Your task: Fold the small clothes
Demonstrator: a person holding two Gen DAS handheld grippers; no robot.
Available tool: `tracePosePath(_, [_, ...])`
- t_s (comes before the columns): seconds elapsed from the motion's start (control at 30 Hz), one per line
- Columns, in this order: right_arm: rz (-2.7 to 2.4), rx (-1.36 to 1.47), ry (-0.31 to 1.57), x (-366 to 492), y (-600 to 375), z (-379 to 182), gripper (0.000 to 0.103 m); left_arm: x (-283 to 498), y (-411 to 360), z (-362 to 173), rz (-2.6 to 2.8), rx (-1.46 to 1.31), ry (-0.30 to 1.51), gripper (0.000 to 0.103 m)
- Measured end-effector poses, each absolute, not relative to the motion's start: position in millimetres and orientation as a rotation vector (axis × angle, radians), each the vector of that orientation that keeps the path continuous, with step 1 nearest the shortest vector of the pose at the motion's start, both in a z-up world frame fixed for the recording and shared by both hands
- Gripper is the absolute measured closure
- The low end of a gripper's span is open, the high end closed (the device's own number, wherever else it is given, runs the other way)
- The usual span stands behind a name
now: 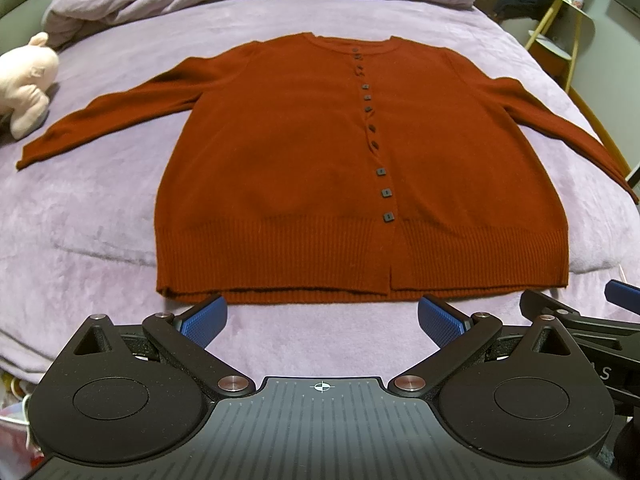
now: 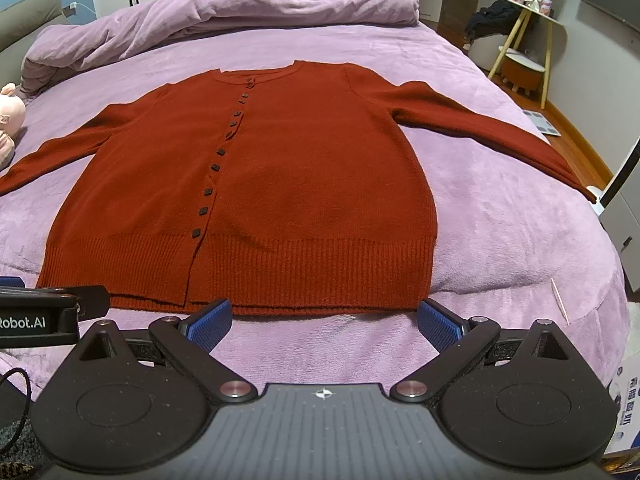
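Both grippers hang side by side just short of the cardigan's bottom edge, and neither touches it. The left gripper (image 1: 322, 322) has its blue fingers (image 1: 204, 322) spread wide with nothing between them, and the right gripper (image 2: 324, 322) is spread the same way, also empty. Each sits low over the bedspread (image 1: 100, 208), pointing straight up the garment, which looks like a squaring-up before the first fold rather than a grab. Just past the fingertips lies the cardigan (image 1: 280, 168), rust red, flat on its back, buttoned down the front with a row of dark buttons (image 1: 382, 171). Its ribbed hem (image 2: 300, 272) is the part nearest the grippers and its neckline the farthest. The sleeves run out to either side of the body, the left sleeve (image 1: 104, 116) angling away towards a pink soft toy (image 1: 28, 84) beside it, the right sleeve (image 2: 488, 128) reaching to the bed's edge. Laid out like this, everything is within reach for folding the sleeves inward first. Beyond the cardigan's collar, a rumpled duvet (image 2: 224, 12) is heaped out of the way.
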State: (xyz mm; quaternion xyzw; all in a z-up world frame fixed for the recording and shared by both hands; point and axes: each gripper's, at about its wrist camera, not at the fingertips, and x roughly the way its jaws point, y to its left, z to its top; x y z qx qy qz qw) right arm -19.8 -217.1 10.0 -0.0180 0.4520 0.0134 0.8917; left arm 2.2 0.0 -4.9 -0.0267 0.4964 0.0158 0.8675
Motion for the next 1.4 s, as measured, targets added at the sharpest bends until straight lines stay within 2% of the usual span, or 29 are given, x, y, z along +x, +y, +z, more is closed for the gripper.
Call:
tracePosePath(0.63, [0.044,0.008,0.976,-11.0,-224.3,1.1,0.004,8.0,12.6,-19.0,0.003,-0.125,1.073,0.0])
tracePosePath(0.83, [0.136,0.136,0.986,-2.3,-241.6,-6.3,0.004,15.3,23.4,-21.2,-0.045,-0.195,1.046,0.0])
tracePosePath(0.9, [0.193,0.219,0.95,2.5,-257.1,-6.9,0.004,19.0,28.6,-20.4,-0.082,-0.233,1.009,0.0])
tracePosePath(1.0, [0.237,0.316,0.797,12.5,-292.3,-5.9,0.004,30.2,27.8,-17.6,-0.109,-0.197,0.976,0.0])
tracePosePath(1.2, [-0.04,0.408,0.59,65.1,-403.3,-4.7,0.004,66.3,27.3,-21.6,-0.084,-0.257,0.947,0.0])
tracePosePath(1.3, [-0.223,0.548,0.566,93.9,-473.8,-19.3,0.009,83.1,30.1,-30.8,-0.047,-0.342,0.941,0.0])
tracePosePath(1.4, [-0.366,0.761,0.56,114.3,-543.9,-45.0,0.032,96.3,29.2,-39.5,-0.029,-0.364,0.95,0.0])
